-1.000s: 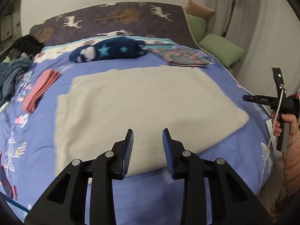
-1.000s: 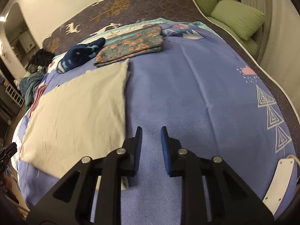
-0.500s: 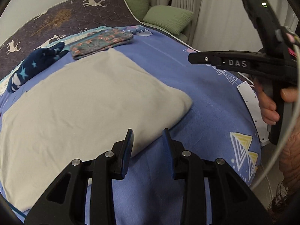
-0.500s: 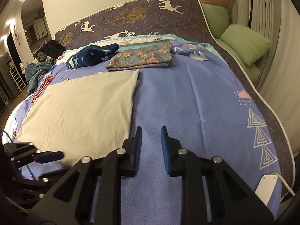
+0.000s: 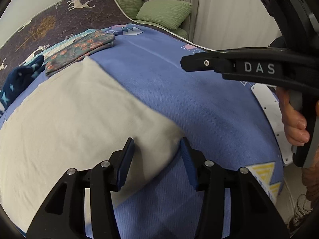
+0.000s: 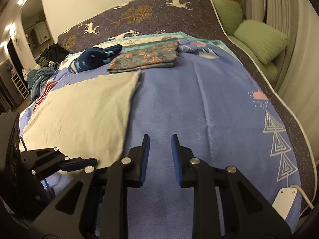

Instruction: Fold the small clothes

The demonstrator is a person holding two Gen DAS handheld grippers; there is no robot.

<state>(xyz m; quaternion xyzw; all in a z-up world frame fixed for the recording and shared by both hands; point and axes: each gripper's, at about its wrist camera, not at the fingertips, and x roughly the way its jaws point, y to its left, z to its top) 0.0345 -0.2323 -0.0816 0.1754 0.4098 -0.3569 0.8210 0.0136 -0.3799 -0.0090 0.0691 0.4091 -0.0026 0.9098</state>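
Blue bedding with little triangle prints covers the bed (image 6: 209, 103) that both grippers lean over, and a dark quilt with white deer (image 6: 151, 14) runs along its far side. Nothing here is a container; everything lies straight on the bed.

A beige cloth (image 5: 75, 119), the piece being folded, is spread flat. Its near right corner lies between the fingers of the left gripper (image 5: 156, 149), whose jaws have just been opening; they stand spread, one pad over the cloth and the other at its edge, neither one pinching it. Beyond that gripper, past the far edge of the cloth, sit a folded floral garment (image 5: 79, 50) and, to its left, a dark blue piece with stars (image 5: 18, 77).

To the right of the left gripper hangs the right gripper (image 6: 160, 141), held by a bare hand (image 5: 293, 119). Its jaws are a narrow gap apart, with nothing between them, over bare blue sheet well to the right of the cloth. Green cushions (image 6: 259, 37) sit off the bed's far right corner.
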